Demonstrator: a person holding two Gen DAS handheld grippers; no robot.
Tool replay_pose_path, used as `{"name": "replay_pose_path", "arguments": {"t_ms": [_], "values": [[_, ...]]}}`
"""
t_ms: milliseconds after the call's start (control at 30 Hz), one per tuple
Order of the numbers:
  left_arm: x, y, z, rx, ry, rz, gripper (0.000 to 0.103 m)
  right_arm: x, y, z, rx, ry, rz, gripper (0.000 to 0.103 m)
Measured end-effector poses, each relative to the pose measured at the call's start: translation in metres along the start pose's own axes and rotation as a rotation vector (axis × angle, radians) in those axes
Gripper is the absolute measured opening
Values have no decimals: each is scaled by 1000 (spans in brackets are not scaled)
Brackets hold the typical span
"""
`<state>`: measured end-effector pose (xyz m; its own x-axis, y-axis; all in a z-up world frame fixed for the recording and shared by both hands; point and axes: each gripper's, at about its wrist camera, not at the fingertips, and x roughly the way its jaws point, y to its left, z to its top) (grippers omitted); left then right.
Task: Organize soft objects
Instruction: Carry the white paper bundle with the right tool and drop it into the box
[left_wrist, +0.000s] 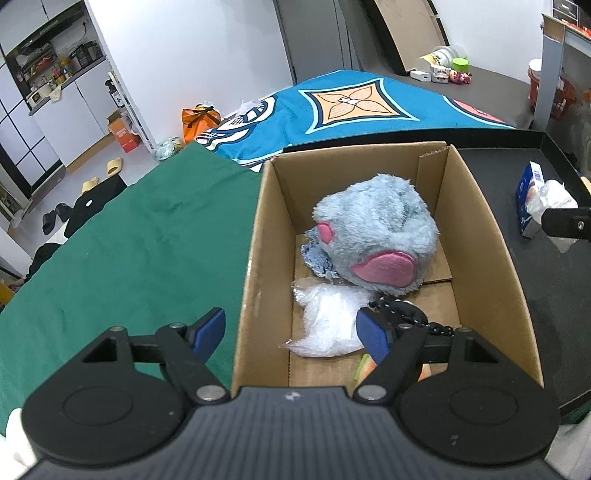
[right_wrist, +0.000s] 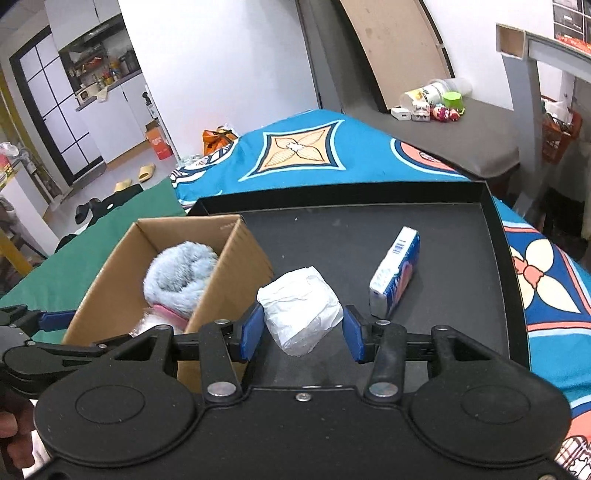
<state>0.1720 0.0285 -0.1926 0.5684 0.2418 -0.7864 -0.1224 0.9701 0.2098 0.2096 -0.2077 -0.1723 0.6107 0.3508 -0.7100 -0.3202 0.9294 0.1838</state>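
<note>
My right gripper (right_wrist: 303, 330) jaws spread around a white wad (right_wrist: 299, 311) on the black tray (right_wrist: 461, 258), my left gripper (left_wrist: 291, 334) jaws released above the cardboard box (left_wrist: 480, 229) holding a grey plush (left_wrist: 376, 236)

Before you, a bed spread with a teal patterned blanket (right_wrist: 369, 162) and a dark green cloth (left_wrist: 129, 251), a shallow black rimmed tray (right_wrist: 461, 236) on top, on it your open brown cardboard box (right_wrist: 236, 266), crumpled white paper bundle (right_wrist: 301, 314), blue-and-white tissue packet (right_wrist: 397, 273).
</note>
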Motion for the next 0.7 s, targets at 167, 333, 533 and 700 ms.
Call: {"name": "replay_pose_path", "arguments": {"t_ms": [167, 333, 533, 700], "values": [[-2, 8, -2, -19, -6, -11, 77, -7, 11, 5, -20, -24, 14, 46], [-5, 16, -5, -43, -3, -40, 77, -14, 22, 10, -42, -38, 35, 46], [-6, 25, -12, -64, -12, -75, 76, -15, 41, 11, -72, -29, 70, 46], [-7, 35, -16, -99, -16, -102, 68, -17, 56, 11, -91, -26, 85, 46]]}}
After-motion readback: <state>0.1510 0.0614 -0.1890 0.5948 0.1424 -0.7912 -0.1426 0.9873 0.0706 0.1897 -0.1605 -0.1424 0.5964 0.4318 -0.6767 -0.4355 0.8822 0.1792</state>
